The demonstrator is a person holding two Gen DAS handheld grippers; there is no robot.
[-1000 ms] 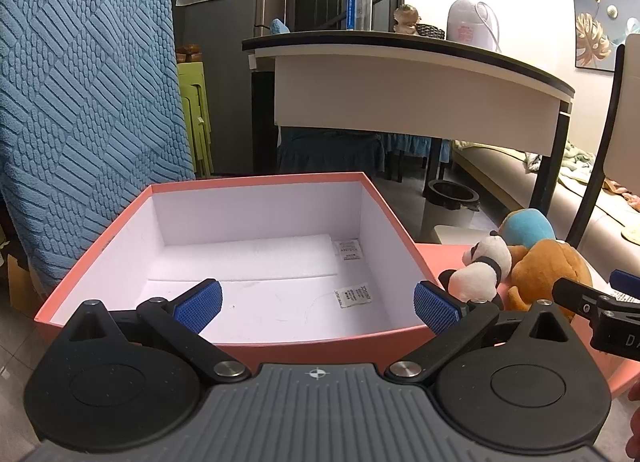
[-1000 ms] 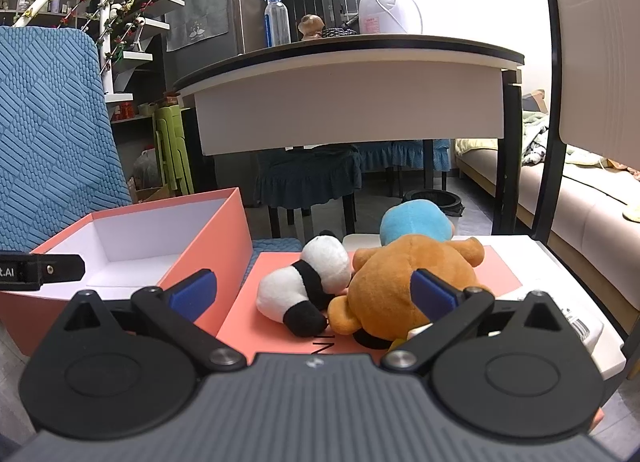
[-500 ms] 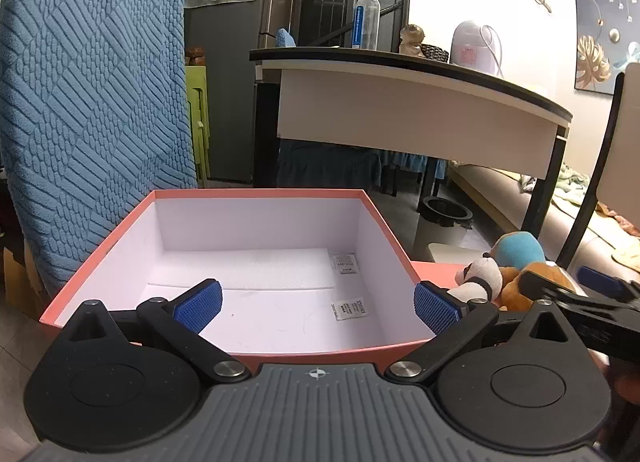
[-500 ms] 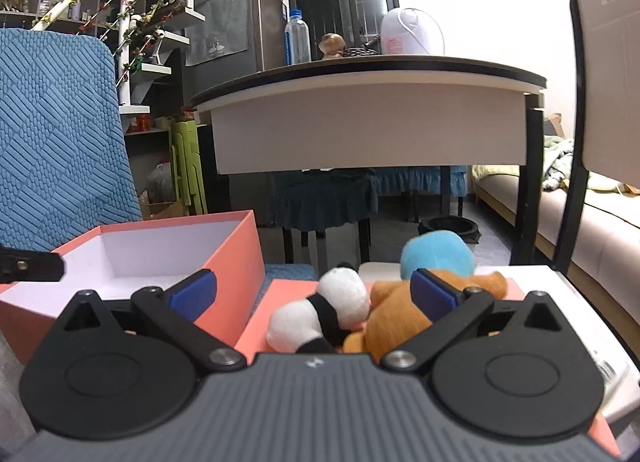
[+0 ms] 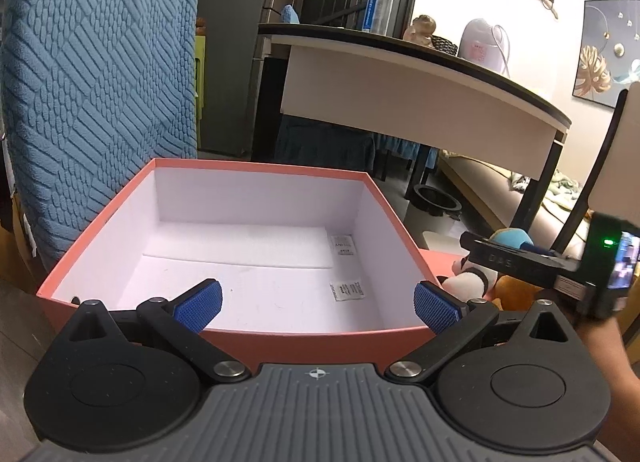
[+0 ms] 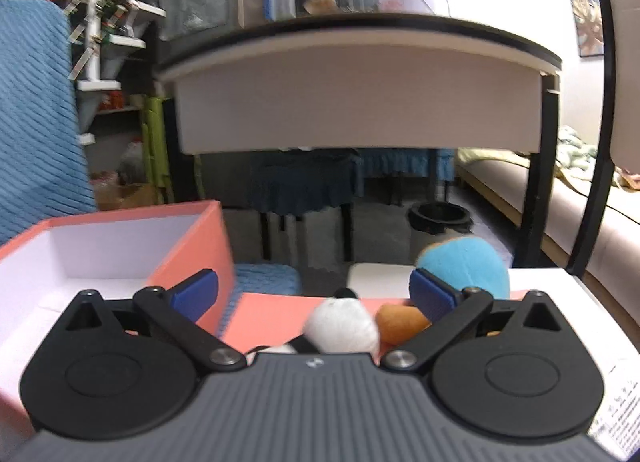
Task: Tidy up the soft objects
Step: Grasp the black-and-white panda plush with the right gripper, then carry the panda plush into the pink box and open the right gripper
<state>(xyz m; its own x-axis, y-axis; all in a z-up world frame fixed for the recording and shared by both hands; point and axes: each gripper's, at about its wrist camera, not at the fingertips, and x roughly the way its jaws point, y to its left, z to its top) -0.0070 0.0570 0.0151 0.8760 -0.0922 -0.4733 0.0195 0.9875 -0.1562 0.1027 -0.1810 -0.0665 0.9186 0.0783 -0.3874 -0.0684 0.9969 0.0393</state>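
Hovering at the near rim of the pink box (image 5: pixel 240 336), left gripper (image 5: pixel 318 304) has jaws wide apart, nothing between them. Box is open on top, white inside, holds only two small white packets (image 5: pixel 347 290) near its right wall. Blue textured chair back (image 5: pixel 100 74) stands behind the box on its left side

Right gripper (image 6: pixel 314 294) sits to the right of the box, jaws also wide apart and holding nothing, over the soft toys. Panda toy (image 6: pixel 344 326) lies just below and between its jaws, orange toy (image 6: pixel 400 322) touching it on the side away from the box, blue toy (image 6: pixel 468 266) behind the orange one, farther from the box. Toys lie on a flat pink sheet (image 6: pixel 272 310) just right of the box. Right wrist view is blurred, cannot tell if the jaws touch the panda

In the left wrist view the right gripper crosses over the toys, past the box's right wall
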